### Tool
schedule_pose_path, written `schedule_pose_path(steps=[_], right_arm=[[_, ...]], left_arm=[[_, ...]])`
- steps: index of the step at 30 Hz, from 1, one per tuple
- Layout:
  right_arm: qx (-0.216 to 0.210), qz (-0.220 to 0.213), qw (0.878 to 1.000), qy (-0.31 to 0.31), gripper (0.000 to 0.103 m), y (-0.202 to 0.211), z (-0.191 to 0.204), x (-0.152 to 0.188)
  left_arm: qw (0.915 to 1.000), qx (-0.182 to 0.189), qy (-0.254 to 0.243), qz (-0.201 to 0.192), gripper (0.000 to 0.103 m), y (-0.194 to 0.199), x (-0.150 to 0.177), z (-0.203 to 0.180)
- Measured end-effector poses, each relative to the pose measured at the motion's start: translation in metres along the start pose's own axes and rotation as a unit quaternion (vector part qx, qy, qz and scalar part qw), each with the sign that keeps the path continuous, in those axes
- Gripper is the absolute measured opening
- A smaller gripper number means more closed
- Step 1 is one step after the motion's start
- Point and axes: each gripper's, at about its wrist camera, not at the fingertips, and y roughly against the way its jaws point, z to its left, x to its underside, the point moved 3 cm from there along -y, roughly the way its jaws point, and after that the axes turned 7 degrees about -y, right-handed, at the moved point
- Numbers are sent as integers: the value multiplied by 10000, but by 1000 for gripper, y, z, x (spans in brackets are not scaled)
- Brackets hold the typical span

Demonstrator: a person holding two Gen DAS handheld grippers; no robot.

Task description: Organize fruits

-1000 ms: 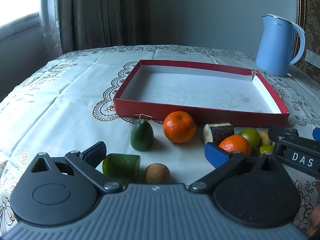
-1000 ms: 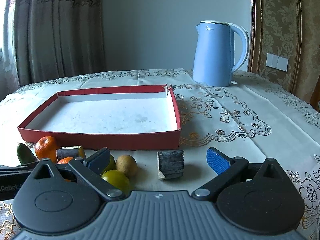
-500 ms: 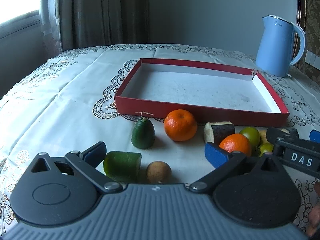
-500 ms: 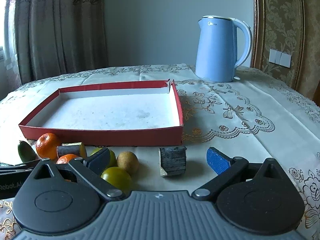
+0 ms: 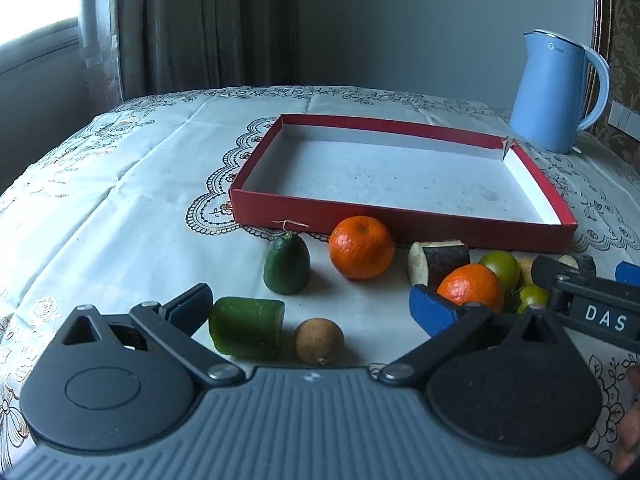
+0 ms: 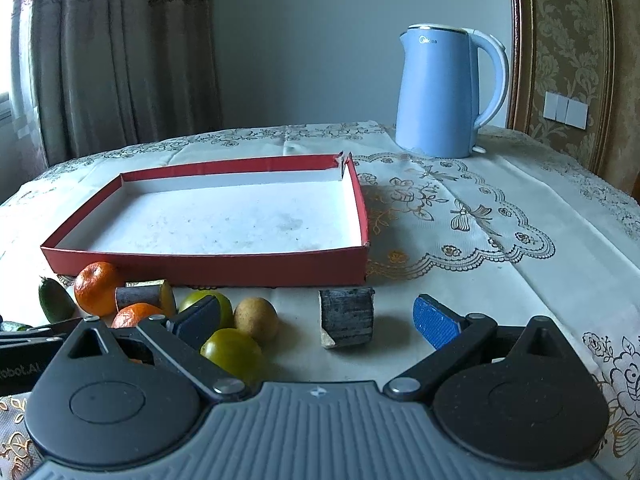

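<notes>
The fruits lie on the tablecloth in front of an empty red tray [image 5: 400, 226] [image 6: 208, 270]. My left gripper [image 5: 310, 308] is open; a green cucumber piece [image 5: 246, 328] and a small brown fruit [image 5: 319, 340] lie between its fingers. Beyond them are a dark green fruit [image 5: 287, 264], an orange [image 5: 362, 247], a dark-skinned chunk [image 5: 438, 262] and a second orange [image 5: 472, 288]. My right gripper [image 6: 318, 318] [image 5: 588, 292] is open low over the table, with a dark chunk [image 6: 347, 316], a brown fruit [image 6: 256, 318] and a green lime [image 6: 232, 350] between its fingers.
A blue kettle [image 6: 444, 92] [image 5: 556, 92] stands at the back right of the table. A curtain hangs behind the table at the left. A wooden chair back [image 6: 560, 40] rises at the right. The table's edge curves away on the left.
Both views have shifted slightly, with the fruits and tray sitting a little higher in frame. Both grippers stay open and no fruit has moved.
</notes>
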Motion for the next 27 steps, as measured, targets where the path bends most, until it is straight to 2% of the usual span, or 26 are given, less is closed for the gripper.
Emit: schedule_pose_path(steps=[20,27], right_arm=[[-12,67,10000,-6,103,-2,-4,1],[61,53,9999,87,103,11,-34,6]], left_arm=[[10000,9,-43,13,103,-1,2,-1],[9999,34,-94,13,103,0,6,1]])
